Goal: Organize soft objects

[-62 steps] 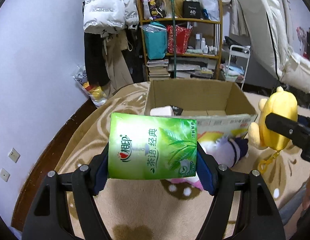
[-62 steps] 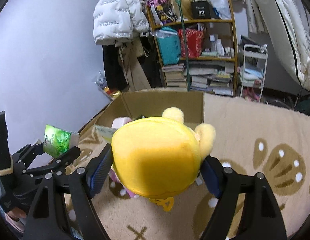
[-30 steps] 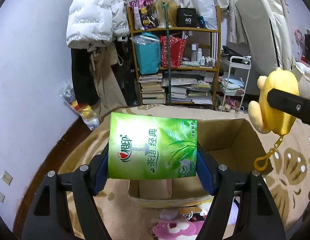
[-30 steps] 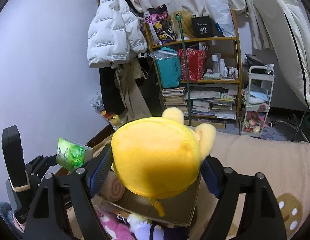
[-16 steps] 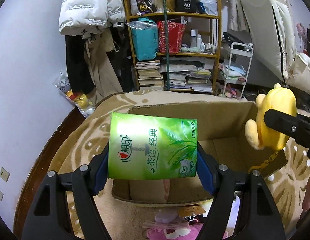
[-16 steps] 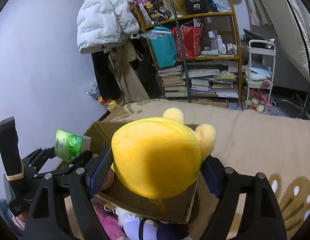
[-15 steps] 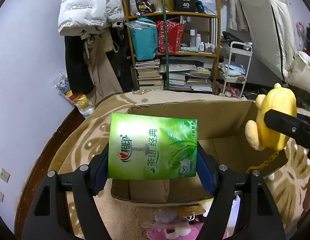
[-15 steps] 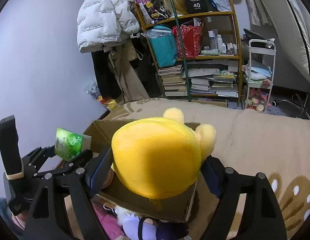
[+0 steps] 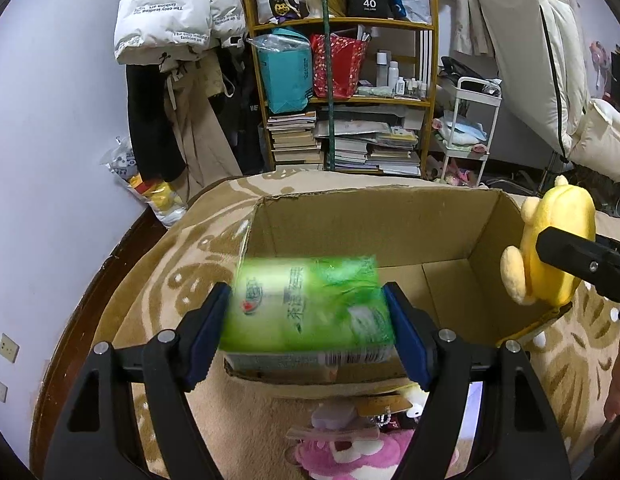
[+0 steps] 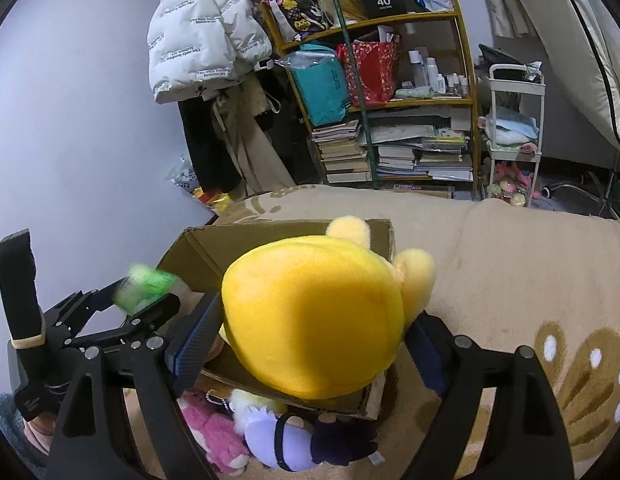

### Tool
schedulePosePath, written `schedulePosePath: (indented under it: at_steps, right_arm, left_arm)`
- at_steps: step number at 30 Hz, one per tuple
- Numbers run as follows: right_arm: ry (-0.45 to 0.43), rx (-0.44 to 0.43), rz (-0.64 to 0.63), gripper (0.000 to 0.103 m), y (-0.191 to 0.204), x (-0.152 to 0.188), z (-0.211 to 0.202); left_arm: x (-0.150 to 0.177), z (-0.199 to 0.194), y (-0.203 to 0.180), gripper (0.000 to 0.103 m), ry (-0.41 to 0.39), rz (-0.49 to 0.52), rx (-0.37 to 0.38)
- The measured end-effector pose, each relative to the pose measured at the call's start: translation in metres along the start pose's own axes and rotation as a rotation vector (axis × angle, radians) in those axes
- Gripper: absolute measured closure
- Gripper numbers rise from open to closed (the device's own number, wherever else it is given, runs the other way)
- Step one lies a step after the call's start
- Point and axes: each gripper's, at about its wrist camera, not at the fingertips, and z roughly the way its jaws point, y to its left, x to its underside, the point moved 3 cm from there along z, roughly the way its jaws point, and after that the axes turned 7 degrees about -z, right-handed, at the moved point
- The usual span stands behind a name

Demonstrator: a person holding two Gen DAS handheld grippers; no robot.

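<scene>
An open cardboard box point(image 9: 370, 232) stands on the patterned rug. Between the blue pads of my left gripper point(image 9: 306, 296), over the box's near edge, a green tissue pack point(image 9: 306, 308) is blurred and tipping downward, loose from the pads. The right wrist view shows that pack point(image 10: 144, 286) as a green smear. My right gripper point(image 10: 314, 312) has a yellow plush toy point(image 10: 314, 320) between its pads over the box's right end. Its jaws are opening, the pads still against the toy's sides. From the left wrist view the toy point(image 9: 558, 232) hangs beside the box wall.
A pink plush point(image 9: 350, 452) and a purple-and-white plush point(image 10: 278, 440) lie on the rug against the box's near side. Behind the box stand a crowded bookshelf point(image 9: 342, 80), a white cart point(image 9: 470, 128) and hanging coats point(image 9: 170, 12). The wall is close on the left.
Both grippers came down over the box. The green pack, sharp and upright before, now blurs and tips down out of the left pads. The right pads stand slightly wider around the yellow toy.
</scene>
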Motion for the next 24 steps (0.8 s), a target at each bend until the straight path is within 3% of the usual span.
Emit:
schedulePosePath:
  at_steps: [3,13,24]
  right_arm:
    - [-0.005,0.006,0.005,0.011,0.003,0.001,-0.003]
    - [-0.036,-0.021,0.027,0.002,0.006,0.0,-0.019]
    - [-0.009,-0.007,0.084,0.0,0.003,0.011,-0.038]
  left_arm:
    - [0.0,-0.005,0.001,0.015,-0.003,-0.015,-0.011]
    - [0.004,-0.024,0.004,0.005,-0.047,0.012,-0.065]
    - [0.016,-0.048,0.012,0.004,-0.026,-0.001,-0.076]
